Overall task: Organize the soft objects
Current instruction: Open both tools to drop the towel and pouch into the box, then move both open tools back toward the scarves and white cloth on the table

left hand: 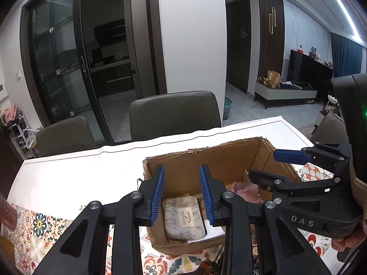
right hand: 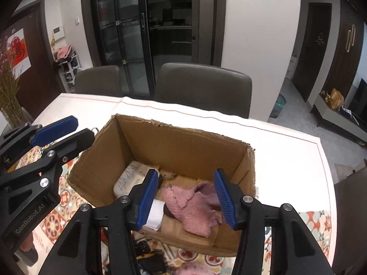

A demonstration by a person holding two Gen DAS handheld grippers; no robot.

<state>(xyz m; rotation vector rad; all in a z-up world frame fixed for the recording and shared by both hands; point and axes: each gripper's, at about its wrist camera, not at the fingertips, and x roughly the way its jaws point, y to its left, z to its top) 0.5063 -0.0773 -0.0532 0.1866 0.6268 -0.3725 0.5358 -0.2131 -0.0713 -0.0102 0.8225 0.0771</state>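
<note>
An open cardboard box (left hand: 229,158) (right hand: 183,146) stands on the table. Inside lie a white floral pouch (left hand: 184,218) (right hand: 130,177), a pink fuzzy cloth (right hand: 195,208) (left hand: 246,189) and a white roll (right hand: 156,215). My left gripper (left hand: 183,193) is open and empty, above the pouch at the box's left side. My right gripper (right hand: 187,200) is open and empty, above the pink cloth; it shows from the side in the left wrist view (left hand: 270,167). The left gripper shows in the right wrist view (right hand: 66,133).
The table has a white cloth (left hand: 91,171) and a patterned mat (left hand: 39,229). Dark and pink soft items (right hand: 160,261) lie on the mat in front of the box. Two grey chairs (right hand: 201,89) stand behind the table. Dried flowers (right hand: 9,91) stand at the far left.
</note>
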